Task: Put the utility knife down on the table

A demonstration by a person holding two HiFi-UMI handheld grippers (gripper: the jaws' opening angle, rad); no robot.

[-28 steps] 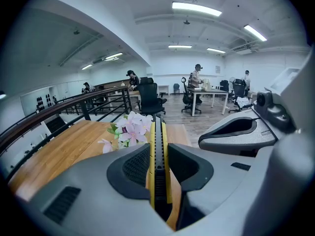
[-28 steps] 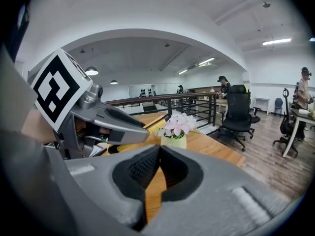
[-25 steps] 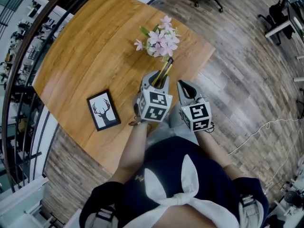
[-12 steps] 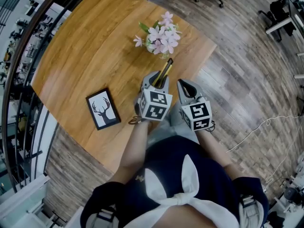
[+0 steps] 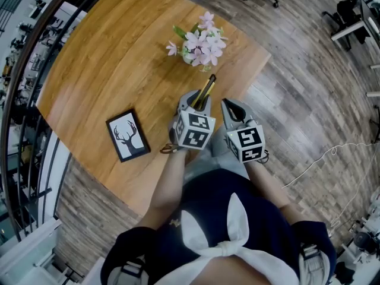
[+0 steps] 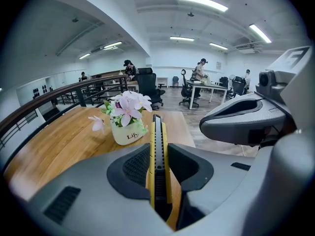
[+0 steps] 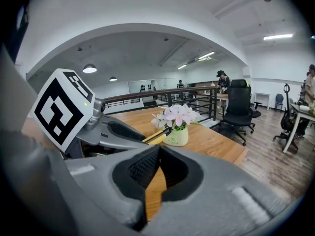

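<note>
Left gripper (image 6: pixel 158 163) pinches knife (image 6: pixel 157 132), tip toward flowers (image 6: pixel 127 114). Only head view shows knife over table (image 5: pixel 113 64) centre frame, contact unclear, and picture (image 5: pixel 127 136) lower left. Right gripper (image 7: pixel 157 154): own view shows jaws pressed together, empty.

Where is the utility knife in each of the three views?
Head view: utility knife at centre, pointing from the left gripper toward the flower pot.
Left gripper view: lower centre, clamped between the jaws.
Right gripper view: left of centre, just left of the pot.
Shared landmark: the flower pot.
</note>
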